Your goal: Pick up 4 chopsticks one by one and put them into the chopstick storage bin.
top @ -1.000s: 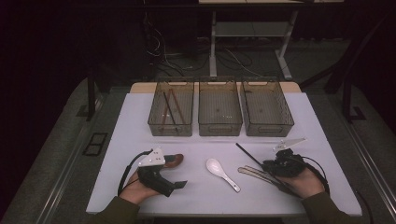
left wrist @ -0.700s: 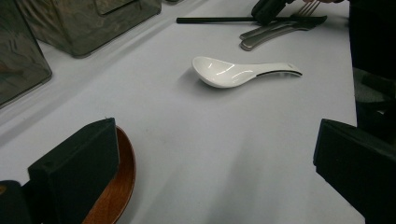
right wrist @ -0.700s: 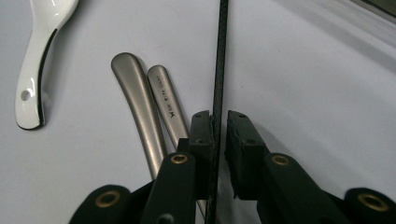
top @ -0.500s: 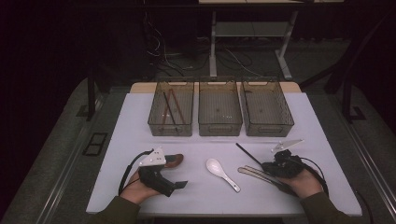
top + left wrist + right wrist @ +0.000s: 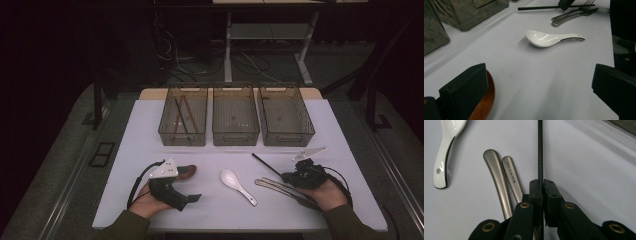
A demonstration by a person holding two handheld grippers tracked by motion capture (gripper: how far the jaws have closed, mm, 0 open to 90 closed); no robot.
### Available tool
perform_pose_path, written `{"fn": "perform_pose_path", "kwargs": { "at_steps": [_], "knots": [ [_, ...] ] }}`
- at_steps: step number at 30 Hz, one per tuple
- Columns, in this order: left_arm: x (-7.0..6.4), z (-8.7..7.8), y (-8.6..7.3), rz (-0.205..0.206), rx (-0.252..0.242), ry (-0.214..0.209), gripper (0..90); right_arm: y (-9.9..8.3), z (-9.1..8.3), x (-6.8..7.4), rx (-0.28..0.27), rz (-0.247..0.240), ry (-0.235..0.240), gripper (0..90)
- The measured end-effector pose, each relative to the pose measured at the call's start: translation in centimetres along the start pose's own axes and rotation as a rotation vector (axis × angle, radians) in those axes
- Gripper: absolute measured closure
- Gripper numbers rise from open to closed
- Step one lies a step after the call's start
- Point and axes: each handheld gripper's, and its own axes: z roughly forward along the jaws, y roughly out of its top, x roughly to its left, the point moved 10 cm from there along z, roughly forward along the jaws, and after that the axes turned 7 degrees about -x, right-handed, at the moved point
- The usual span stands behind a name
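A black chopstick lies on the white table, and my right gripper is shut on it near its handle end; in the high view that chopstick runs up-left from my right gripper. Two metal handles lie just left of it. A white ceramic spoon lies mid-table, also the white spoon ahead of my left gripper, which stands open. A brown wooden piece lies beside one of its fingers. My left gripper rests at front left.
Three smoky clear bins stand in a row at the back; the left bin holds thin reddish sticks. The table's front edge is close to both hands.
The right gripper has shifted slightly forward and left along the chopstick. The left gripper and spoon have stayed put.
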Motion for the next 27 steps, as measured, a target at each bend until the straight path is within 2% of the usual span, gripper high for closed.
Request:
{"fn": "perform_pose_path", "kwargs": {
  "at_steps": [9,17,27],
  "knots": [
    [0.0,0.0,0.0,-0.004,-0.001,0.0,0.0,0.8,-0.8,-0.1,-0.029,-0.001,0.01,85.4],
    [0.0,0.1,-0.1,0.001,0.003,0.001,0.0,1.9,-1.6,0.1,-0.072,0.002,0.038,85.4],
    [0.0,0.3,-0.1,-0.002,0.002,-0.003,0.0,3.7,-1.6,0.6,-0.104,-0.004,0.062,85.4]
  ]
}}
